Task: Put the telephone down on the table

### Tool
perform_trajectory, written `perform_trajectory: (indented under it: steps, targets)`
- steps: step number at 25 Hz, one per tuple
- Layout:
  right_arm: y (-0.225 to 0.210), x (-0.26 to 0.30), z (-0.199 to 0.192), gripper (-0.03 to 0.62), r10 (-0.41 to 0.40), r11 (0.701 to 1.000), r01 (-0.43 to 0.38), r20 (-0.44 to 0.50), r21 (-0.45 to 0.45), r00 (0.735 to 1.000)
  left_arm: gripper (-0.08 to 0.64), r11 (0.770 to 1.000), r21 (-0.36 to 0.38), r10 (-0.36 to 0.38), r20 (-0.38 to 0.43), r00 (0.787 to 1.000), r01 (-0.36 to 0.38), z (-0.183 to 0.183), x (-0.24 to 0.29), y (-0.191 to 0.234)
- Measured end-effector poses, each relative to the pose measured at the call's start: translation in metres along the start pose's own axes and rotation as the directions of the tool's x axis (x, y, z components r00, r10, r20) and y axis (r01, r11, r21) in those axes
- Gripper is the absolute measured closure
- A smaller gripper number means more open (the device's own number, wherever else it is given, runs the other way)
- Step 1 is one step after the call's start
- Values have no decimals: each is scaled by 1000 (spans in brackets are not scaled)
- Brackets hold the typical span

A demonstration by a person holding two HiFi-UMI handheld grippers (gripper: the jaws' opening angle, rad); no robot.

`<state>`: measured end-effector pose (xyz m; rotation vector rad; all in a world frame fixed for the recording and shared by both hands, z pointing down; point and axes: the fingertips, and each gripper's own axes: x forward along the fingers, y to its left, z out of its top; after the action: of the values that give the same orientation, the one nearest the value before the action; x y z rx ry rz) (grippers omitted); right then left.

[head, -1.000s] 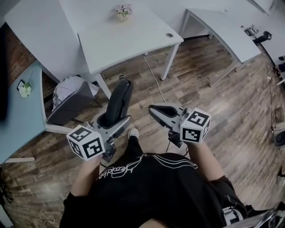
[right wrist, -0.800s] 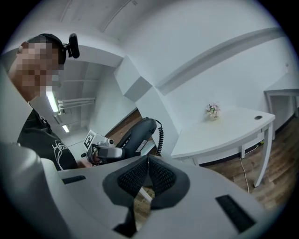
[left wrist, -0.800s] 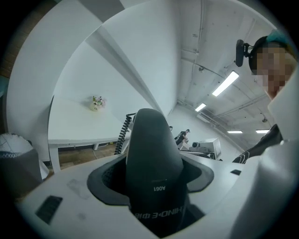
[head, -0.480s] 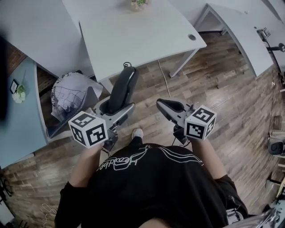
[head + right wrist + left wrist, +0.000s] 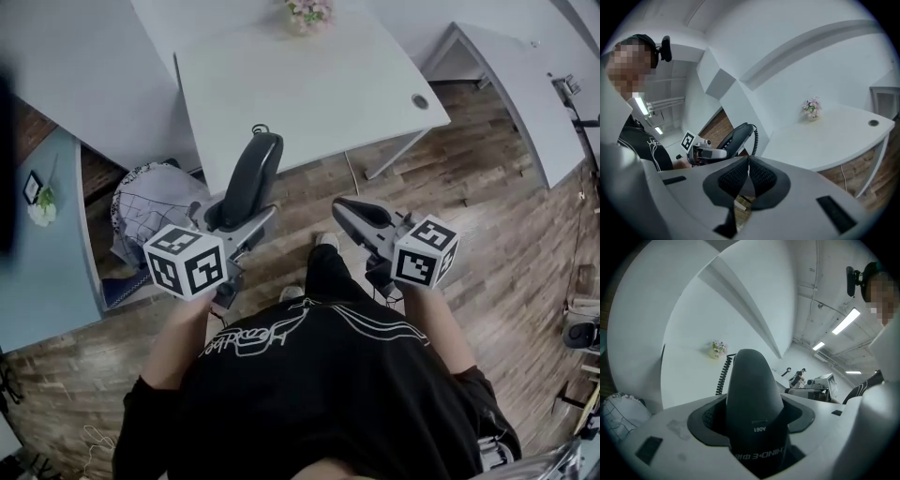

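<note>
A dark grey telephone handset (image 5: 249,178) with a coiled cord (image 5: 723,372) sticks forward from my left gripper (image 5: 232,217), which is shut on its lower end. In the left gripper view the handset (image 5: 752,404) fills the space between the pads. Its far tip reaches over the near edge of the white table (image 5: 300,84). My right gripper (image 5: 352,214) is held beside it, to the right, shut with its pads (image 5: 761,176) together and nothing between them. From the right gripper view the handset (image 5: 738,136) and the left gripper (image 5: 708,152) show at the left.
A small pot of flowers (image 5: 309,14) stands at the table's far edge, and a round cable hole (image 5: 419,100) sits near its right corner. A mesh bin (image 5: 145,202) stands on the wooden floor at the left. Another white table (image 5: 525,84) stands at the right.
Both grippers have moved forward toward the white table. The handset's tip, which hung over the floor before, now reaches the table's near edge. The grips are unchanged.
</note>
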<state>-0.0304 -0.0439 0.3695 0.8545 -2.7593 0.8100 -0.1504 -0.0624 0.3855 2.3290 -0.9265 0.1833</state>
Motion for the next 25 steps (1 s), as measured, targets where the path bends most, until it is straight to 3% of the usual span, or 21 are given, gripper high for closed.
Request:
perform_trajectory:
  steps: [15,25]
  targets:
    - [-165,65,82,552,131,991,-128,-77,36,988,264,986,-80,148,17,989,-146,85,139,87]
    - [-255,88,113,552,177,983,-168,-125,77,976,264,964,-136,228,-20,973,-229,107,228,135]
